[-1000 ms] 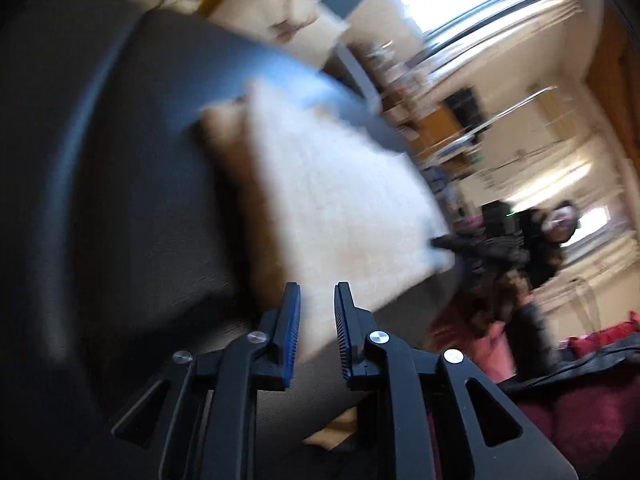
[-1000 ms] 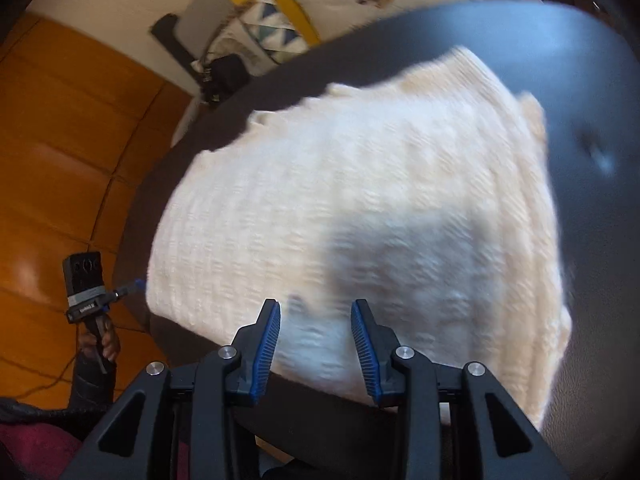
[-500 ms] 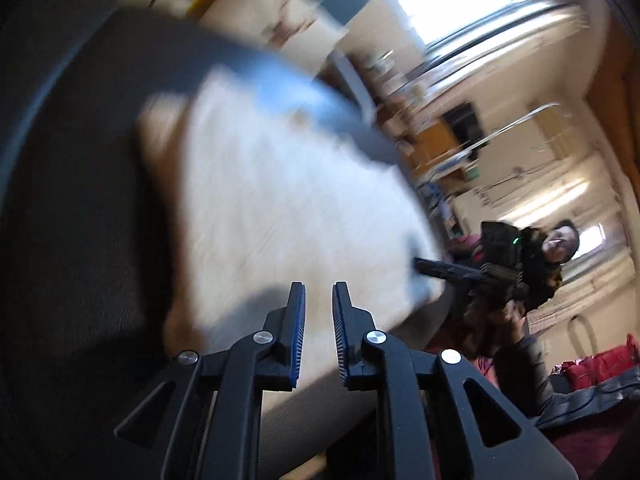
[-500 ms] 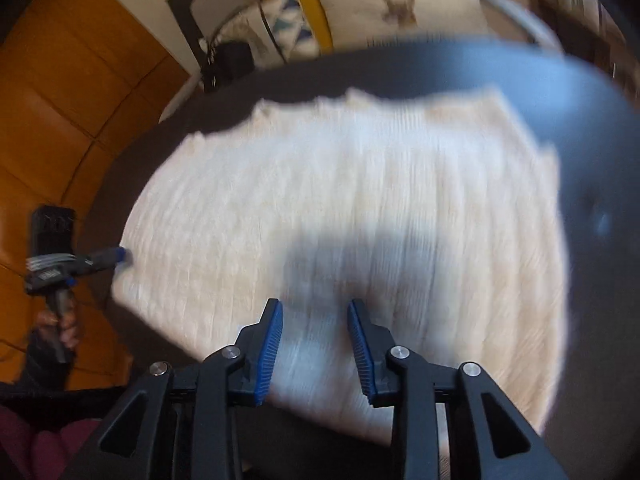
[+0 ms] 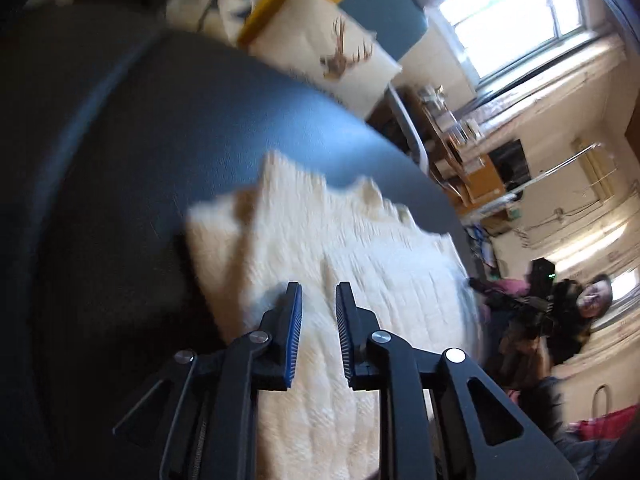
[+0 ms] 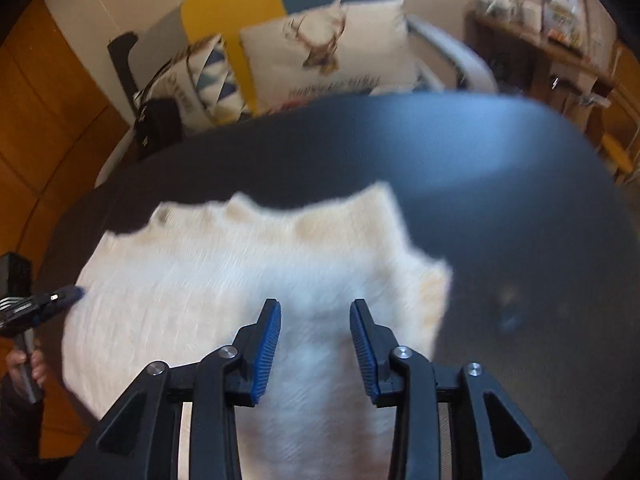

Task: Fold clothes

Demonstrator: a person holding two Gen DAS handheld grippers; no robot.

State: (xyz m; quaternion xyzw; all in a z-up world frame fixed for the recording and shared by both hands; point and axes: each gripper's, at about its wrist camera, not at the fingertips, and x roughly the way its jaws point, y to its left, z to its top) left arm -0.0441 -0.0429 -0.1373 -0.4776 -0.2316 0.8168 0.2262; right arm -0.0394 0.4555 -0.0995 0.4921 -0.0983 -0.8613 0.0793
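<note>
The left hand-held gripper [image 5: 318,300] is opening a little and the right hand-held gripper [image 6: 315,318] is half open. Both hold nothing above the folded cream knitted cloth [image 6: 224,280] on the round black tabletop [image 6: 500,200]. A grab that catches only the top layer could pull the fold apart.

left wrist: steep, close | right wrist: steeper, close | shared: cream knit [image 5: 360,264] on table [image 6: 500,200]

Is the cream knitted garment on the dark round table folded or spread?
Folded: the cream knitted garment shows stacked layers at its left edge on the dark round table.
</note>
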